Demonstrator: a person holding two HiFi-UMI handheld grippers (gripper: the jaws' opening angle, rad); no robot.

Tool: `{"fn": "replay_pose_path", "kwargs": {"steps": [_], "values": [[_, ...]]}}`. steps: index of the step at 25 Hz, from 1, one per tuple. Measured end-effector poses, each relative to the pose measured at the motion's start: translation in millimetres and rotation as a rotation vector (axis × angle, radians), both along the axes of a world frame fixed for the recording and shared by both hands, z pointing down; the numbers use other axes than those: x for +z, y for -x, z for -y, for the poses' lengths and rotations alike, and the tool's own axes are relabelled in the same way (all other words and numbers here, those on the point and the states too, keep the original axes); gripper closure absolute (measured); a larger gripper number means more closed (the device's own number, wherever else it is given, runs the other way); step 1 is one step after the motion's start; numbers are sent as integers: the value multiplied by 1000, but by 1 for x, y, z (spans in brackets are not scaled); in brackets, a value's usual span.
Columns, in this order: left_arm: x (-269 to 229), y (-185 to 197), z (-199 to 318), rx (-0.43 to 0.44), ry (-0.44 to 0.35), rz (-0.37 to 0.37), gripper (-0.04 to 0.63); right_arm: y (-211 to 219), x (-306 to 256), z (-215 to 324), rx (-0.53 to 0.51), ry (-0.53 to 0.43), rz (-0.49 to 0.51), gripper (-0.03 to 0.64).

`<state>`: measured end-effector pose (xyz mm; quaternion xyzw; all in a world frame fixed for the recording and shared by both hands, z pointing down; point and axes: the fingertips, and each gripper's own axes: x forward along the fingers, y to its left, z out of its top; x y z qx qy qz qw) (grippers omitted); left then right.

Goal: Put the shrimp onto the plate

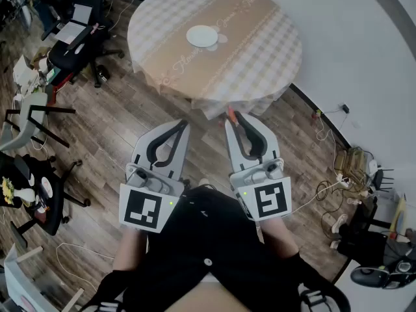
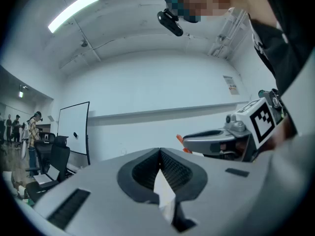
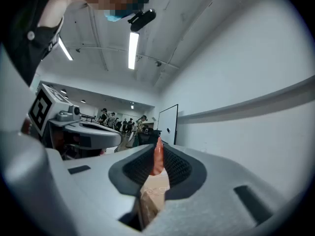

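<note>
The right gripper pinches the shrimp between its tips, the orange end poking toward 12 o'clock. The left gripper has its jaws pressed together on nothing. The plate sits on the table at 12 o'clock, well apart from both. The shrimp looks light, soft and slick, so a gentle mid-body hold seems safest.

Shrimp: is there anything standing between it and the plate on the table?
Nothing visible does. The shrimp, clamped in the right gripper's jaws, is short of the table's near edge, and only bare checked cloth lies between that edge and the plate.
</note>
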<state>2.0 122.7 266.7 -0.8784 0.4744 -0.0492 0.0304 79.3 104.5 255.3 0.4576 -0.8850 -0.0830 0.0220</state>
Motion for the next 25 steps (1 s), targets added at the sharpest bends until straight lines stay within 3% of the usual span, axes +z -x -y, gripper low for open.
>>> {"fn": "replay_pose_path", "kwargs": {"steps": [25], "values": [[2, -1, -1, 17, 9, -3, 592, -3, 6, -1, 11, 53, 21, 571]]}}
